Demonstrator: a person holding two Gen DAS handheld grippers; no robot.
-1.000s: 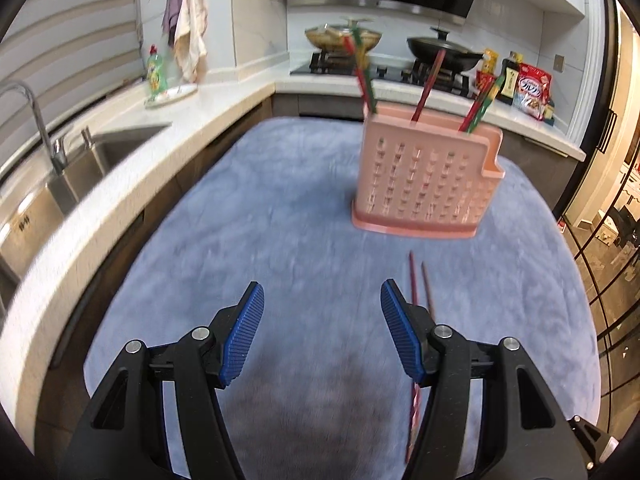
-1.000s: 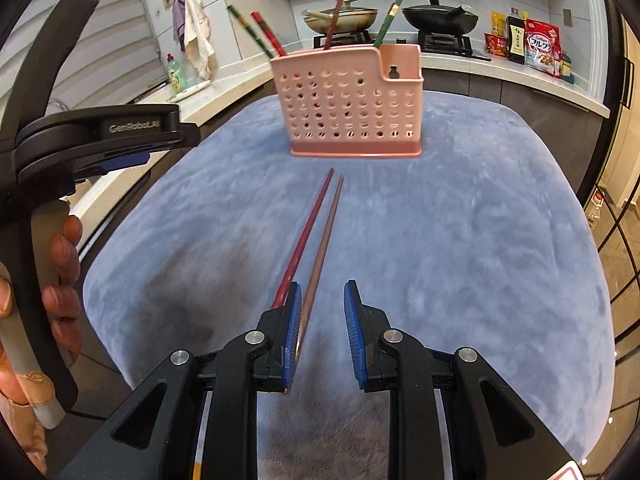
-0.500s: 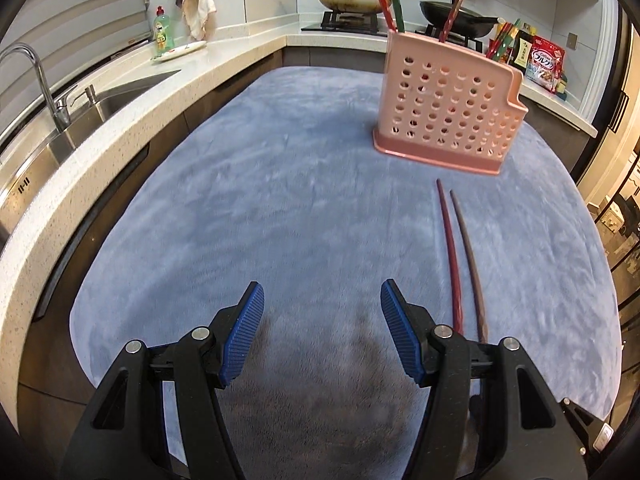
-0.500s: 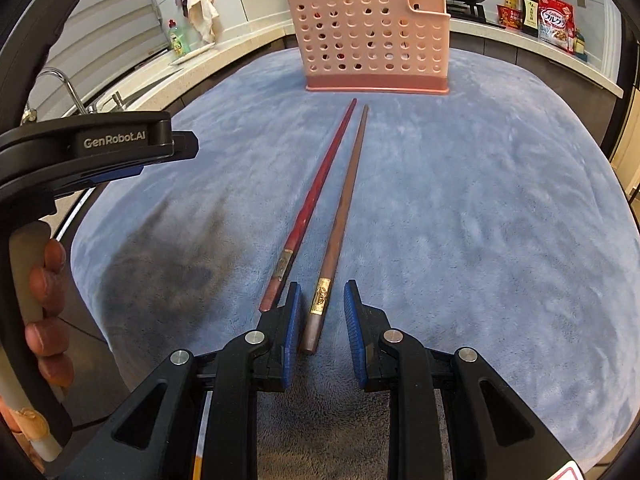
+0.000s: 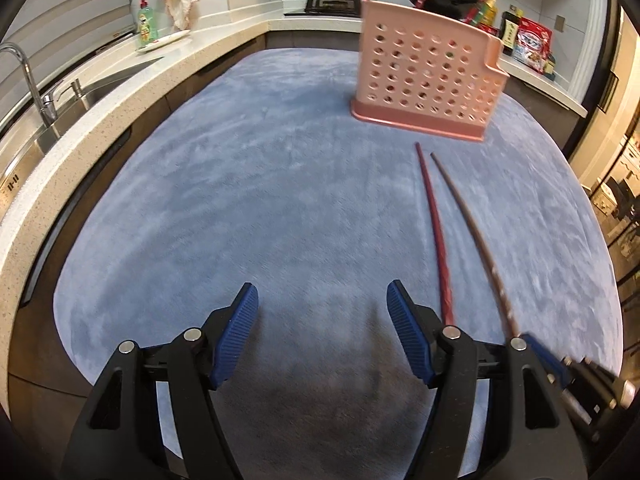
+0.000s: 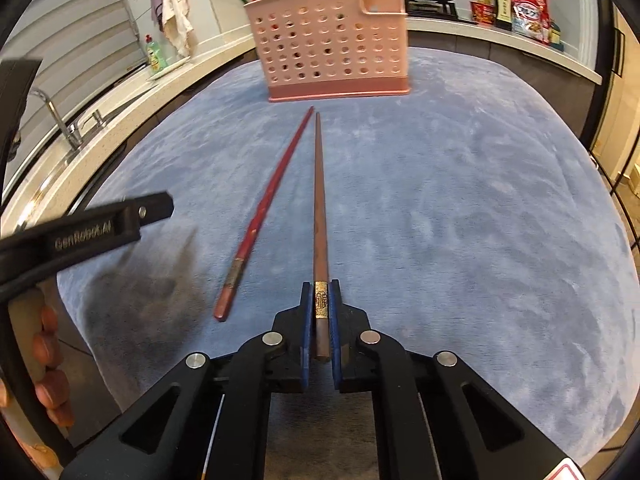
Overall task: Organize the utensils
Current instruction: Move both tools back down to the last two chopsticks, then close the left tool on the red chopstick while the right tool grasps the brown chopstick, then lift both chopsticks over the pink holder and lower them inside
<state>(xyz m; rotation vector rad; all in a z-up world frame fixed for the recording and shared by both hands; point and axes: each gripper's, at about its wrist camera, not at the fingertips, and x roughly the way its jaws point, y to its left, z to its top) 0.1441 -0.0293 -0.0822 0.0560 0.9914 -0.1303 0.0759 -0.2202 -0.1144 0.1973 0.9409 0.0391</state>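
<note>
A brown chopstick [image 6: 320, 200] and a red chopstick [image 6: 276, 184] lie side by side on the blue-grey mat [image 6: 480, 200], their tips pointing toward a pink perforated utensil holder [image 6: 332, 52] that has several chopsticks standing in it. My right gripper [image 6: 321, 284] is closing, and its pads press on the gold-banded butt end of the brown chopstick. In the left wrist view my left gripper [image 5: 322, 286] hovers low over the bare mat [image 5: 240, 200] with its jaws opening and nothing between them. The red chopstick [image 5: 434, 220] lies just to its right, then the brown chopstick [image 5: 468, 224].
A stone countertop [image 5: 92, 120] with a sink and faucet [image 5: 36, 84] borders the mat on the left. A dish soap bottle [image 5: 146, 22], stove pans and food packets [image 5: 532, 42] stand at the back. A hand [image 6: 48, 360] holds the left gripper's handle.
The right gripper dropped to the mat and its jaws closed around the brown chopstick's butt end. The left gripper sank toward the mat and its jaws spread slightly wider.
</note>
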